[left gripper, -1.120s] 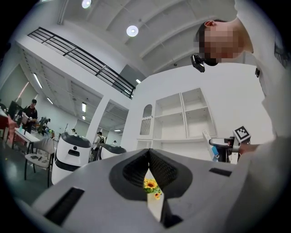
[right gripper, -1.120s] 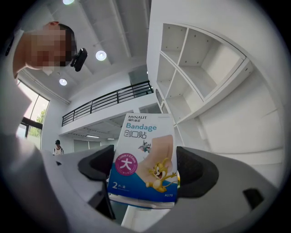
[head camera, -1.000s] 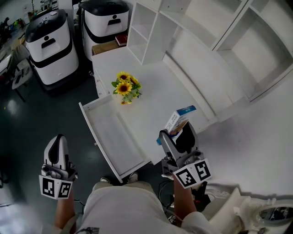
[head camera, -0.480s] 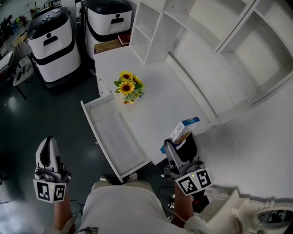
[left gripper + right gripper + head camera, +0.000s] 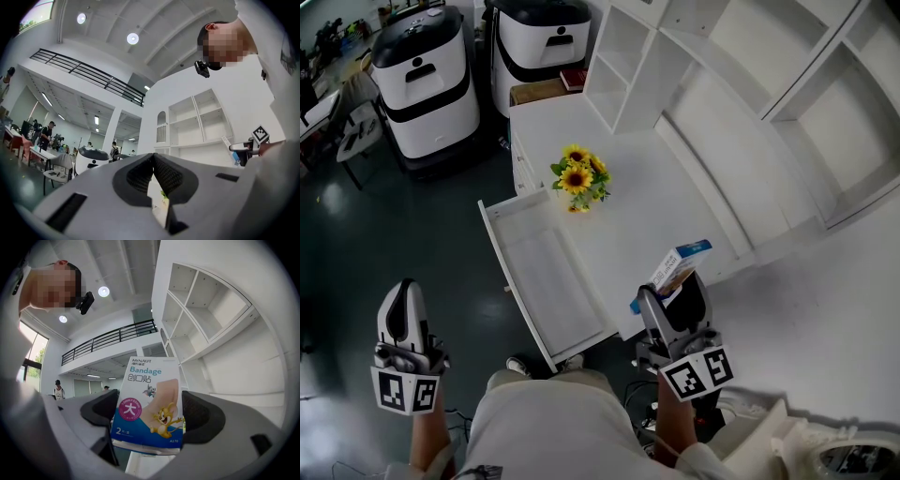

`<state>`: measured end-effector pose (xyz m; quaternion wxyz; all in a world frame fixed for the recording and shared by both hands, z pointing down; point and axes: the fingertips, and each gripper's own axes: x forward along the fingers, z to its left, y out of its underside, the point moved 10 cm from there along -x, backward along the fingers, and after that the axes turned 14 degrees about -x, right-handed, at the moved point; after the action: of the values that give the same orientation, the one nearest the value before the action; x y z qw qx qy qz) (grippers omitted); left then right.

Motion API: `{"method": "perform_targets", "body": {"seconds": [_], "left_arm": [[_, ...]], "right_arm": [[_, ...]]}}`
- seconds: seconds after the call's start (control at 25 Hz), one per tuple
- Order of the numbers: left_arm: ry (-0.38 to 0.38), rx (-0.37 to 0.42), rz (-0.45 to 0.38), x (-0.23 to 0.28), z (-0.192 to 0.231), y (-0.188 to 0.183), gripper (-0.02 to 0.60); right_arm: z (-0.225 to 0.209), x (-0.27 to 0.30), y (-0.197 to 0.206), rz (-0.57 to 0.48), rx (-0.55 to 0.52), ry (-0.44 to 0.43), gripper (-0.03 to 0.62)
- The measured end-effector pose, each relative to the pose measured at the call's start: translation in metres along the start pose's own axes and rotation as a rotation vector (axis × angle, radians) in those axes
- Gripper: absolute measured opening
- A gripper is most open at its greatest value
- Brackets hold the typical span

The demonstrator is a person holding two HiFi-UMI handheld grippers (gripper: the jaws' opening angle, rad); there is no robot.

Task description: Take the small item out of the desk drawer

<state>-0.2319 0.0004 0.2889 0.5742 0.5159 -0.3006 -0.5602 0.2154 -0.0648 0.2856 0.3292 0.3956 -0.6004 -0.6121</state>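
The white desk (image 5: 637, 202) has its drawer (image 5: 499, 251) pulled out towards me, and the inside looks bare. My right gripper (image 5: 673, 287) is shut on a small bandage box (image 5: 674, 263), held upright over the desk's front edge, to the right of the drawer. In the right gripper view the box (image 5: 147, 404) fills the gap between the jaws, with a cartoon print facing the camera. My left gripper (image 5: 401, 292) hangs over the dark floor, left of the drawer, holding nothing. Its pads (image 5: 140, 174) meet at the tip in the left gripper view.
A bunch of sunflowers (image 5: 579, 178) stands on the desk behind the drawer. A white shelf unit (image 5: 750, 112) rises along the desk's right side. Two white and black machines (image 5: 427, 75) stand on the floor at the far left. My knees are under the drawer's front.
The left gripper has drifted left, farther from the drawer. The right gripper has drawn back a little towards me with the box still in it. The head view has shifted slightly.
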Motion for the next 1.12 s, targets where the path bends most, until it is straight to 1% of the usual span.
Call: {"method": "perform_targets", "body": {"seconds": [0.32, 0.48, 0.8, 0.96, 1.12], "left_arm": [[-0.008, 0.0, 0.008, -0.003, 0.0, -0.002, 0.017], [-0.012, 0.0, 0.007, -0.004, -0.001, -0.005, 0.017], [-0.029, 0.004, 0.009, -0.006, -0.007, -0.011, 0.017], [-0.039, -0.014, 0.003, -0.015, -0.005, -0.008, 0.017], [-0.054, -0.019, 0.008, -0.014, -0.01, -0.008, 0.017]], "right_arm": [[0.004, 0.006, 0.003, 0.004, 0.024, -0.023, 0.443], [0.004, 0.009, 0.002, -0.002, 0.054, -0.036, 0.442], [0.004, 0.013, -0.003, 0.007, 0.047, -0.054, 0.442], [0.009, 0.011, -0.001, 0.007, 0.043, -0.06, 0.442], [0.003, 0.013, -0.004, 0.017, 0.045, -0.068, 0.442]]}}
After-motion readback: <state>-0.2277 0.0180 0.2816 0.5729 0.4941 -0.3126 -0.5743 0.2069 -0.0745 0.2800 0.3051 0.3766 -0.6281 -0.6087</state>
